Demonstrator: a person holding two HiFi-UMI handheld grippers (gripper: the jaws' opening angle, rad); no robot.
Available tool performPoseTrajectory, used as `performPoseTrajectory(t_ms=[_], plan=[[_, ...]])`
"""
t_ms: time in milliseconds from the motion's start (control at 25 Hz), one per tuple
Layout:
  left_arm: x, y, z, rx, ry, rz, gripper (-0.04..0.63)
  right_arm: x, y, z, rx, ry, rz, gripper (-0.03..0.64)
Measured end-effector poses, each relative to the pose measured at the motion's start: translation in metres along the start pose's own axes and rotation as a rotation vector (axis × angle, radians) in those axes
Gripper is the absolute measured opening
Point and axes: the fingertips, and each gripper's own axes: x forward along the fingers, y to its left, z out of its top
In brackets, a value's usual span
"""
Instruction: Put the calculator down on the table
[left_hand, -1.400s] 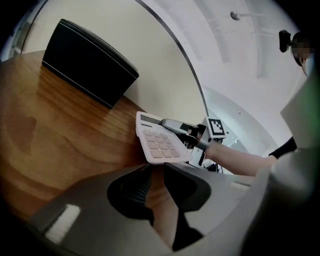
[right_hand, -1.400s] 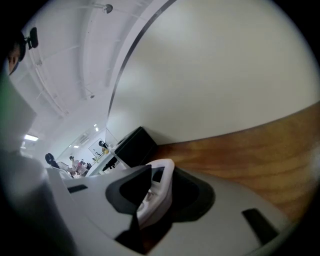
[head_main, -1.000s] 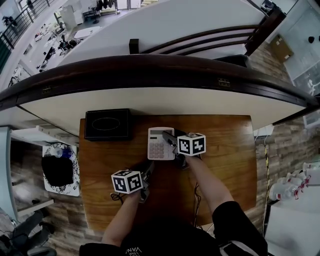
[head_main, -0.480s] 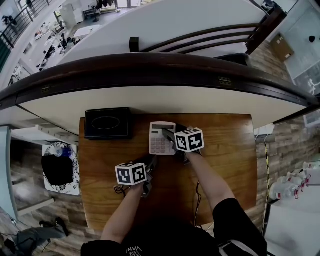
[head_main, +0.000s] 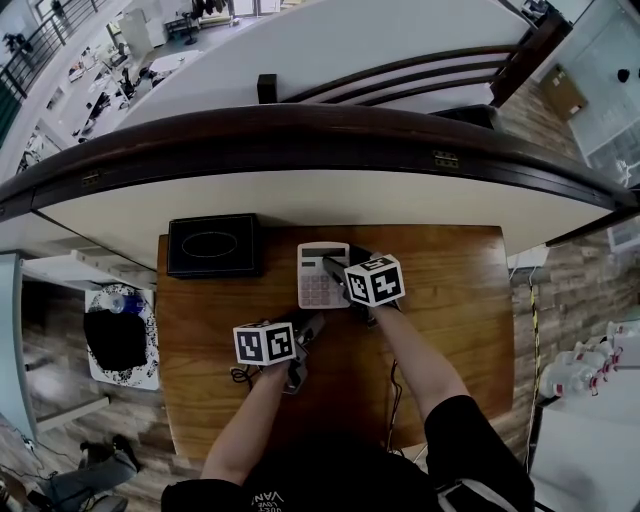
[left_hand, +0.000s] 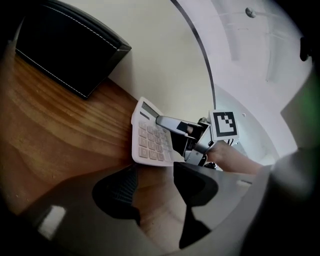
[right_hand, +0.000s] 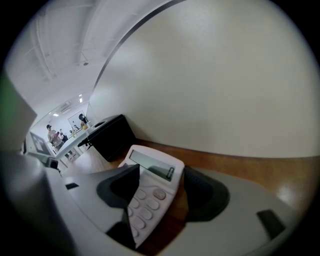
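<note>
The white calculator (head_main: 318, 278) lies flat on the wooden table (head_main: 450, 300), near its far edge. My right gripper (head_main: 348, 272) stands over the calculator's right side. In the right gripper view the calculator (right_hand: 152, 180) sits between the jaws of the right gripper (right_hand: 160, 189); they have just been opening, and bare wood shows beside the right finger (right_hand: 202, 192). My left gripper (head_main: 305, 328) hovers just short of the calculator's near edge (left_hand: 150, 142). The left gripper's (left_hand: 155, 187) jaws have just been opening, with nothing between them.
A black box (head_main: 212, 245) sits at the table's far left corner, left of the calculator. A cream wall (right_hand: 225, 90) rises right behind the table's far edge. A dark cable (head_main: 240, 375) lies by my left wrist.
My left gripper has crept forward toward the calculator. The calculator and right gripper have shifted slightly toward the far edge. Both sets of jaws stand wider.
</note>
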Motion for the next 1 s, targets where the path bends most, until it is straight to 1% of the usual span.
performPoseTrajectory(t_ms=[80, 240, 560, 840, 1000], plan=[[-0.001, 0.001, 0.000, -0.002, -0.005, 0.015, 0.232, -0.002, 0.001, -0.001, 0.003, -0.001, -0.001, 0.248], [-0.004, 0.000, 0.002, 0.025, -0.025, 0.045, 0.272, -0.007, 0.000, -0.006, 0.012, 0.000, -0.003, 0.247], [-0.014, 0.000, -0.001, 0.053, -0.033, 0.084, 0.285, -0.023, 0.002, -0.013, 0.037, -0.019, -0.026, 0.248], [-0.032, 0.004, 0.001, 0.107, -0.088, 0.135, 0.284, -0.048, 0.014, -0.020, 0.045, -0.043, -0.043, 0.247], [-0.047, -0.001, 0.002, 0.142, -0.129, 0.155, 0.284, -0.066, 0.026, -0.022, 0.054, -0.075, -0.050, 0.247]])
